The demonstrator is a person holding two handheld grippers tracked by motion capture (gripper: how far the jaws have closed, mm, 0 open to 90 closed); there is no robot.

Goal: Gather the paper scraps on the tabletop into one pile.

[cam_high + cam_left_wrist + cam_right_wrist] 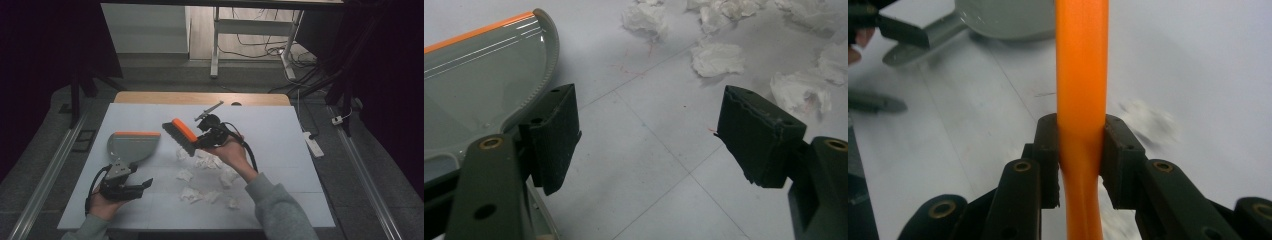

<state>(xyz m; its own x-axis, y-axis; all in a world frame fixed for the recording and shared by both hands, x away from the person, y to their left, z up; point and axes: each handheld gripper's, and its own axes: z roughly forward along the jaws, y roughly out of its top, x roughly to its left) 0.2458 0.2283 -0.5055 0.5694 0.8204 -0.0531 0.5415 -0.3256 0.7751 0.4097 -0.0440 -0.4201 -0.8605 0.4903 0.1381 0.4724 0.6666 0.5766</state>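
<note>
A: Free room on the table (280,130)?
B: Bare at 12 and 3 o'clock, edges well apart from both hands

A: What's around?
B: Paper scraps (202,177) spread mid-table, at 6 o'clock under the brush (181,135). Dustpan (131,146) at 9 o'clock of the brush, orange lip toward 12

A: Grippers?
B: Right gripper (1081,155) clamped on the brush's orange handle, brush lifted off the table, bristles down. Left gripper (646,135) jaws wide apart, nothing between; dustpan handle just beside its one jaw, contact unclear
</note>
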